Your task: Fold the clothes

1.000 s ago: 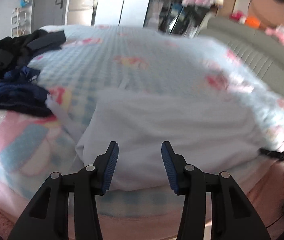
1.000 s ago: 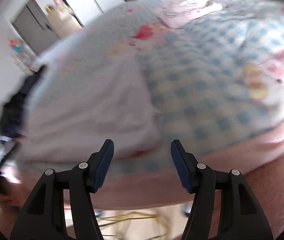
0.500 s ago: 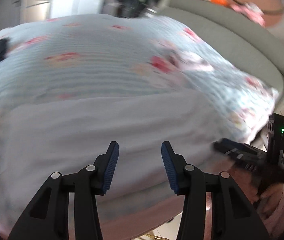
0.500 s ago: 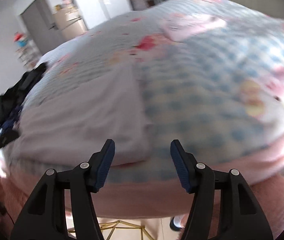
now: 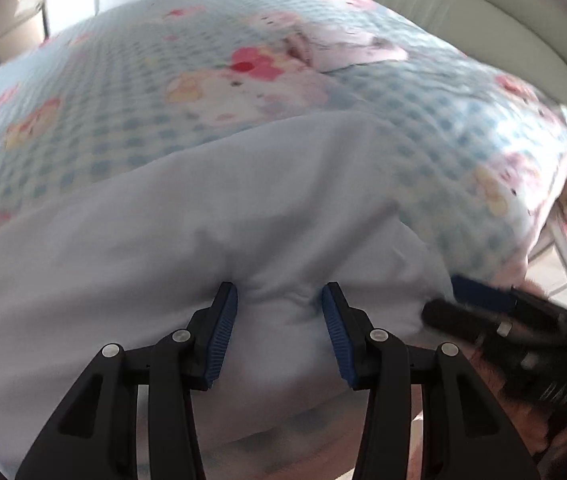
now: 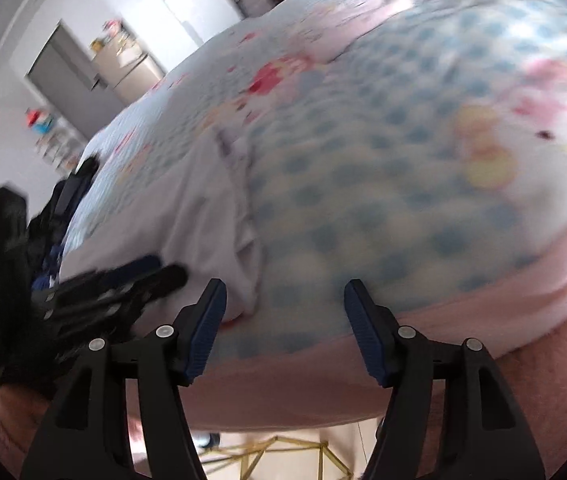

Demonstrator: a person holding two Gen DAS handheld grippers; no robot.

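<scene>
White garment [image 5: 211, 216] lying flat on checked bedspread [image 5: 131, 92], near bed edge. Left gripper [image 5: 279, 300] spreading over bunched near hem, cloth between jaws, pads not yet pinching. Right gripper [image 6: 285, 300] opening, jaws straddling garment's right corner. Risk: jaws closing on bedspread too, dragging it; thin single layer slipping, fold skewing.

A bed cover [image 5: 131, 120] with blue checks and pink cartoon prints spreads wide. Beyond its far edge stand a grey door [image 6: 71, 92] and a small fridge [image 6: 129, 72]; a pale padded headboard [image 5: 463, 12] curves along its right side.
</scene>
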